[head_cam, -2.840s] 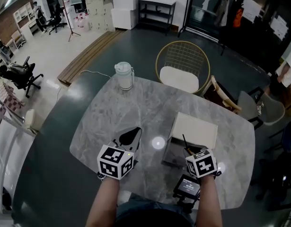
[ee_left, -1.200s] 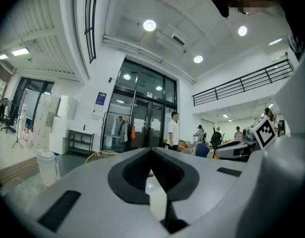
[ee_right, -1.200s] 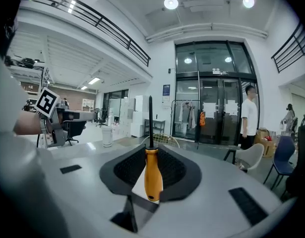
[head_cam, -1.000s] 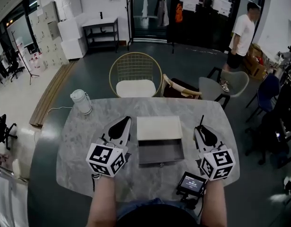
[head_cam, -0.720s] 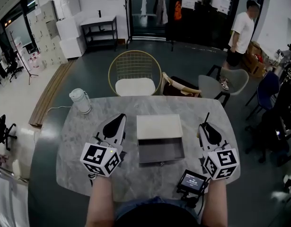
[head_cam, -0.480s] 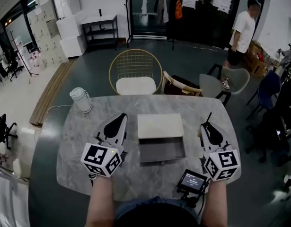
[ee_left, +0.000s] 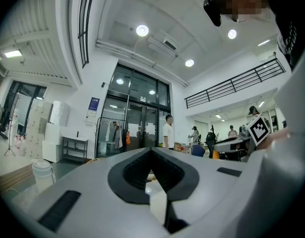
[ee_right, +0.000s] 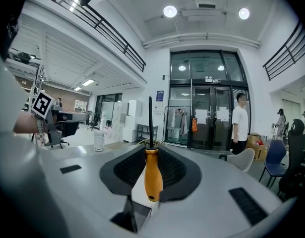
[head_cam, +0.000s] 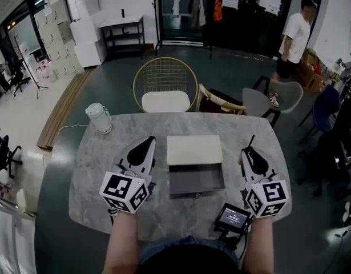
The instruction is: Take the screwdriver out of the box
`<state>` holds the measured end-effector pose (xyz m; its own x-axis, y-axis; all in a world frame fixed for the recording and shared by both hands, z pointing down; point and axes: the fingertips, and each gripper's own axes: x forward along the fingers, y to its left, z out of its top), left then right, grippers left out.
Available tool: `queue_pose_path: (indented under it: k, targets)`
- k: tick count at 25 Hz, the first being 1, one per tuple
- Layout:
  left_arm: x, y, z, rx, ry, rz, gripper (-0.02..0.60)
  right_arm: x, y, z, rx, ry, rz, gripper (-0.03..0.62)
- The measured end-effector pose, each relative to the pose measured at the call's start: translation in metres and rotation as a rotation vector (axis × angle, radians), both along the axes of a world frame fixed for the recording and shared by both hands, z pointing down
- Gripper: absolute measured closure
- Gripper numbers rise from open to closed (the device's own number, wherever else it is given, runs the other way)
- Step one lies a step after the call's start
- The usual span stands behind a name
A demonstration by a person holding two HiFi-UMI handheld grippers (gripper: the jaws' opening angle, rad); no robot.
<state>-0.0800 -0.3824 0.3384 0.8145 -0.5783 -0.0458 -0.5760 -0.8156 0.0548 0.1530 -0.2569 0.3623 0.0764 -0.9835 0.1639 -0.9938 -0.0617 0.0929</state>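
An orange-handled screwdriver [ee_right: 150, 176] with a black shaft stands between the jaws of my right gripper [ee_right: 150, 151], which is shut on the handle. In the head view the right gripper [head_cam: 247, 152] hovers over the table to the right of the box, and the screwdriver [head_cam: 250, 142] shaft pokes out past its tip. The white box [head_cam: 194, 149] sits mid-table with its grey drawer [head_cam: 196, 179] pulled out toward me; nothing shows inside the drawer. My left gripper [head_cam: 147, 141] rests left of the box. In the left gripper view the left gripper [ee_left: 151, 150] is shut with nothing between its jaws.
A white jug [head_cam: 98, 117] stands at the marble table's [head_cam: 95, 170] far left. A small screen device [head_cam: 232, 218] lies at the near edge by my right wrist. A wire chair [head_cam: 165, 84] and other chairs stand beyond the table. A person [head_cam: 293, 36] stands far right.
My right gripper, earlier over the drawer with the screwdriver, now holds it to the right of the box. Over the last second both grippers barely moved.
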Motion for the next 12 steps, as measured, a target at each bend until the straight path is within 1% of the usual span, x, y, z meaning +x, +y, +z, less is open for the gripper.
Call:
queue_pose_path:
  k: [12]
  targets:
    - [-0.001, 0.0032, -0.0015, 0.003, 0.007, -0.016, 0.569, 0.0006, 0.0014, -0.0021, 0.009, 0.01, -0.014, 0.502]
